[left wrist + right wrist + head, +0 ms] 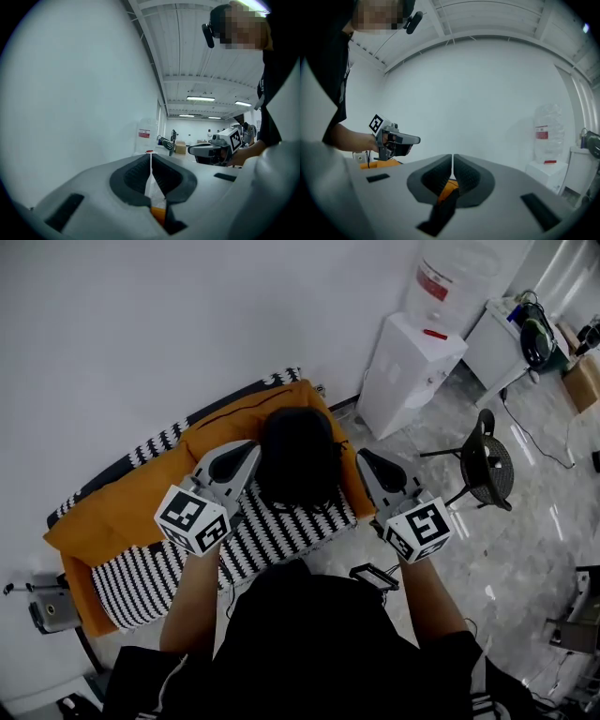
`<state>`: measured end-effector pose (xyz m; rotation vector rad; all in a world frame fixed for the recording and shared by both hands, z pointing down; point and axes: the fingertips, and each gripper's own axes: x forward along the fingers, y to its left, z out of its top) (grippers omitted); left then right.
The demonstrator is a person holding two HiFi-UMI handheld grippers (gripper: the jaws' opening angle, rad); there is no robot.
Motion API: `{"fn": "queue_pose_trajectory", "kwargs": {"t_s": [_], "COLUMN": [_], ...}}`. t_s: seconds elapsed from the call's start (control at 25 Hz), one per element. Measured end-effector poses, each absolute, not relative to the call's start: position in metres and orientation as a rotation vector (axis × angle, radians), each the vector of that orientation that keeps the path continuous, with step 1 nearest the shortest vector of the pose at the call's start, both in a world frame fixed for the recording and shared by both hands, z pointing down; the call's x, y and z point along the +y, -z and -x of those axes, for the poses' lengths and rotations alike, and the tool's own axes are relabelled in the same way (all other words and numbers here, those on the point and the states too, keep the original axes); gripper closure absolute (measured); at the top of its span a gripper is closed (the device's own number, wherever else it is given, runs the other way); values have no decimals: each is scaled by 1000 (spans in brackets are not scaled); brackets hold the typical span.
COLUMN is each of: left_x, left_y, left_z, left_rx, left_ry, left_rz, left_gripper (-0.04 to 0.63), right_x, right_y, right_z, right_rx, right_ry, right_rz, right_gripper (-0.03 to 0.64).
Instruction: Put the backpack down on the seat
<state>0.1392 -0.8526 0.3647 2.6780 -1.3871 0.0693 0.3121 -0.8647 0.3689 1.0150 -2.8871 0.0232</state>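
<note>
The black backpack [298, 457] rests on the striped seat [281, 532] of a small sofa, leaning against its orange cushion [141, 493]. My left gripper [251, 454] hovers at the backpack's left edge and my right gripper [364, 461] just off its right side. In both gripper views the jaws are pressed together with nothing clearly between the pads. The left gripper [151, 161] faces the white wall. Under the right gripper [453, 161] a dark strip [440, 213] runs down to the left; I cannot tell what it is. Neither gripper view shows the backpack.
A white wall runs behind the sofa. A water dispenser [412, 371] stands to its right, with a black stool [487, 463] on the marble floor beyond. A small black object [373, 576] lies on the floor by the sofa's front. A grey device [47, 607] sits at the left.
</note>
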Motion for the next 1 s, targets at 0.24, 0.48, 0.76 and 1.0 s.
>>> {"fn": "queue_pose_trajectory", "kwargs": {"t_s": [0.24,0.48,0.76,1.0], "left_x": [-794,-737,-686,-657], "left_y": [-371,-380,-384,-389], "left_z": [-170,-204,-227,-234], "left_rx": [-1366,-1298,-1220,-1129], "left_ry": [-60,-85,-124,-143], "left_rz": [-2675,-2699,-2713,-2751], "left_gripper": [565,565,565,565], "right_x": [-804,-750,-700,-665], "right_y": [-373,-392,-397,-389], "right_z": [-344,-369,-379,-364], "right_rx": [-2916,-2945,-2974,-2986], "right_ry": [-68,-136,-171,-165], "right_rz": [-977,-956,-914,-900], "right_gripper": [583,583,584,584]}}
